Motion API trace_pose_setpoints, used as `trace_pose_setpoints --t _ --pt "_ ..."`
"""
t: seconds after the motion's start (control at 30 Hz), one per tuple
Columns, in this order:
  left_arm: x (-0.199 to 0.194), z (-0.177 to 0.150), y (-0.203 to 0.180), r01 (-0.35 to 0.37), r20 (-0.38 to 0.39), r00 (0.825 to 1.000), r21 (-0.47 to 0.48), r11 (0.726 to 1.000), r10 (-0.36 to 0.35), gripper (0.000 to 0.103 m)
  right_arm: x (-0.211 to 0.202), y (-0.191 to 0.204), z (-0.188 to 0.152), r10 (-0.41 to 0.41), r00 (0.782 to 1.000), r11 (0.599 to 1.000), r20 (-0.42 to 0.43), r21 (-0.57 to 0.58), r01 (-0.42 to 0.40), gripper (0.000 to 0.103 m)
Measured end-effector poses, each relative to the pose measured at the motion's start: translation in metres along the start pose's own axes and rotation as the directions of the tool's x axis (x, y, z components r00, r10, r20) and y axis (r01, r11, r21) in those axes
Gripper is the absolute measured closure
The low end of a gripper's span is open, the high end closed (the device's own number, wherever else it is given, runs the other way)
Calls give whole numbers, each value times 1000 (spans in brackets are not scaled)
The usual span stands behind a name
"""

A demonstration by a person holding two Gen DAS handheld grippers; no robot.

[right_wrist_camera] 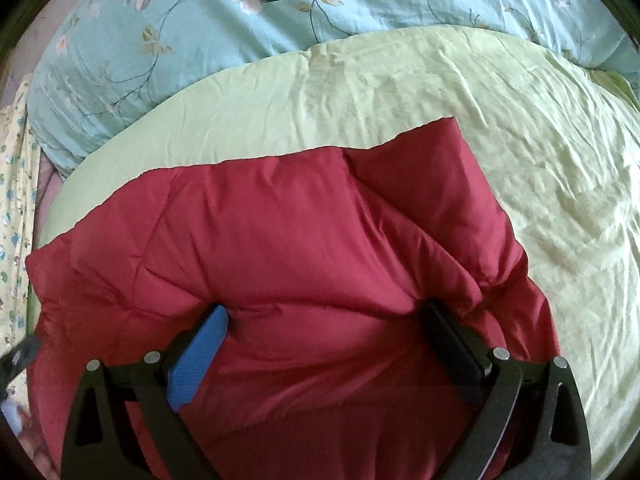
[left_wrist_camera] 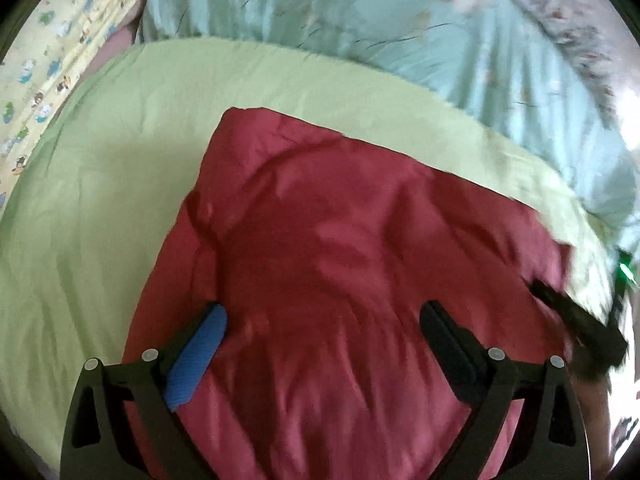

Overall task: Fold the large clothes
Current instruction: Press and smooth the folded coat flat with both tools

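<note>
A pale green, wrinkled cotton bedsheet (right_wrist_camera: 460,128) covers the mattress and serves as the main surface; beyond its far edge lies a light turquoise quilt printed with pink blossoms and thin dark stems (right_wrist_camera: 224,20), bunched in soft folds against the sheet; to the left of the sheet hangs a yellow fabric with small blue and green cartoon figures (left_wrist_camera: 44,60); the daylight is soft and diffuse.
</note>
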State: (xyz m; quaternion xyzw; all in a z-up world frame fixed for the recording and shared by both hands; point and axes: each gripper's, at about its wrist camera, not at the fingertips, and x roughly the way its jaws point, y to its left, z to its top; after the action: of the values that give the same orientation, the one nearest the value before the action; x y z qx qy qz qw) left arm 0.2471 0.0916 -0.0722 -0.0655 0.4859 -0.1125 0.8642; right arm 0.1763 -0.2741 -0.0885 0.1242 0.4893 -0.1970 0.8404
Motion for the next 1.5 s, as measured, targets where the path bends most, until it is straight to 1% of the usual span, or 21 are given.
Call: trace_pose_setpoints --t 0.1,0.17,0.27,0.33,0.4,0.47,0.53,0.63,0.7,0.83,0.87,0.9,0.93,0.97,1.0,1.17,1.27,1.5 --pt "-27 -27 -5 62 7 998 27 998 -62 6 -2 1 2 8 1000 1000 10 -5 -8 3" --pt "-40 -44 -5 82 1 997 35 996 -82 6 -12 0 0 20 1000 1000 18 -7 -20 3" --pt "-51 -64 -1 108 -15 994 50 993 -107 6 -33 0 -6 32 998 999 60 -17 -31 3" --pt "-53 -74 -5 98 -27 995 65 993 -97 6 -52 1 -14 48 995 998 91 -31 -45 3" --pt "-60 -84 -3 79 -20 997 80 994 -78 5 -76 1 -26 67 991 997 116 -44 -62 3" --pt "-59 -87 -2 68 -20 998 98 993 -66 4 -94 2 -37 85 988 995 129 -57 -78 3" --pt "-57 -90 -8 37 -26 999 126 991 -34 4 -111 5 -53 101 986 992 131 -88 -90 3" --pt "-49 -97 -14 -6 -15 1000 162 987 9 0 -127 13 -81 97 988 985 118 -150 -79 3" --pt "-45 -101 -16 -11 -8 1000 169 986 12 0 -133 17 -101 93 990 981 109 -180 -72 3" --pt "-40 -106 -20 -21 1 1000 183 983 21 0 -135 22 -123 65 992 974 106 -222 -40 3" --pt "-38 -107 -21 -26 3 1000 187 982 26 0 -131 24 -127 45 995 971 94 -237 -22 3" --pt "-37 -107 -22 -27 4 1000 189 982 27 0 -121 25 -129 5 998 970 70 -244 12 3" --pt "-36 -107 -23 -28 2 1000 191 981 28 0 -111 22 -132 -16 999 972 44 -236 26 3" --pt "-35 -106 -22 -29 2 1000 195 980 29 0 -101 15 -133 5 1000 978 27 -210 0 2" --pt "-34 -106 -23 -35 6 999 201 979 35 0 -96 12 -133 10 1000 980 25 -197 -5 2" --pt "-32 -103 -23 -42 8 999 191 981 41 1 -84 11 -125 -19 999 981 49 -193 28 0" --pt "-45 -105 -21 -25 18 1000 180 983 22 1 -78 6 -121 -7 999 985 53 -172 16 0" --pt "-79 -120 -18 22 14 1000 162 987 -25 1 -79 5 -129 -8 997 986 77 -167 20 0"
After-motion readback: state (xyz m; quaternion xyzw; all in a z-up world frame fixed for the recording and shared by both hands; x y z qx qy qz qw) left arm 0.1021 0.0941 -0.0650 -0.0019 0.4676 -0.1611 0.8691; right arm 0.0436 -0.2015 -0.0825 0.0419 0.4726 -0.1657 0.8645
